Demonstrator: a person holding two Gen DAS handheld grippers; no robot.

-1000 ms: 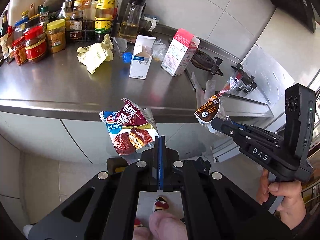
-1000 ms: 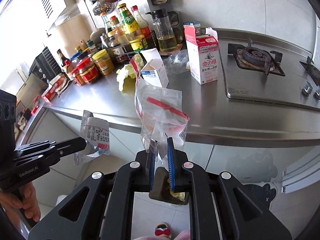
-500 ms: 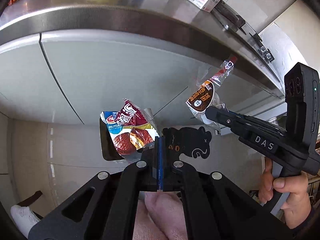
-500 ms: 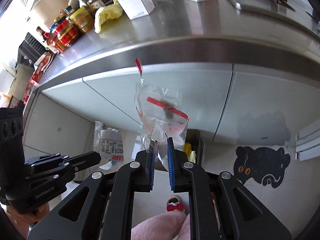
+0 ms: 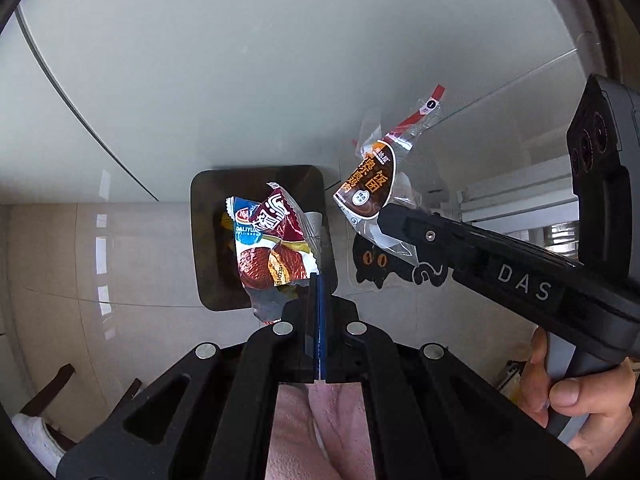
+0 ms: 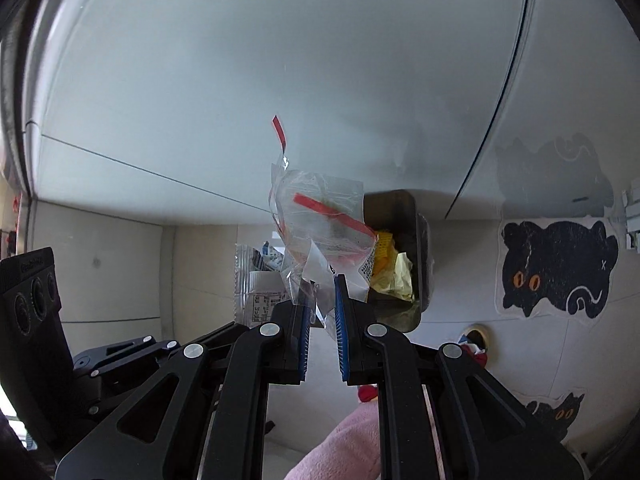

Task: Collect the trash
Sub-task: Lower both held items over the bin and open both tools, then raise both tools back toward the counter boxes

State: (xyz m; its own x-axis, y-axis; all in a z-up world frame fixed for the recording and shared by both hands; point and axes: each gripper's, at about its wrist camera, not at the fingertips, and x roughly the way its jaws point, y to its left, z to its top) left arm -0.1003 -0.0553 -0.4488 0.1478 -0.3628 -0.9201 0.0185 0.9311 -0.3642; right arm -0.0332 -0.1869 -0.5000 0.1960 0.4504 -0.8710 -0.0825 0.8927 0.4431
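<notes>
Left wrist view: a second ago the steel worktop with its jars, cartons and crumpled paper was filling the upper picture; now it is gone from sight and the pale cabinet fronts and tiled floor are taking its place, with a dark bin [image 5: 262, 236] standing against the cabinet directly beyond the fingers. The left gripper [image 5: 319, 280] is pointing steeply down, its blue pads pressed fully together and pinching the lower edge of a red and blue snack wrapper [image 5: 272, 246], which is hanging over the bin's opening as seen from this camera. To the right, the right gripper [image 5: 384, 220] is reaching in level with it, gripping a clear wrapper with a brown label [image 5: 366, 188]; a hand [image 5: 580, 392] is curling around its grey handle. This wrapper is sitting just right of the bin's rim. A black cat sticker [image 5: 376, 264] is showing low on the cabinet behind it.

Right wrist view: here too the worktop has dropped out of frame since the earlier picture, and the bin [image 6: 400, 256], holding yellow rubbish, is now close ahead. The right gripper [image 6: 321, 292] is standing nearly closed, its pads clamping the bunched clear wrapper [image 6: 320, 220] with red tear strips, which is rising in front of the bin's left edge. The left gripper's body [image 6: 120, 356] is sitting lower left, the back of its snack wrapper [image 6: 256, 284] showing behind the clear film.
</notes>
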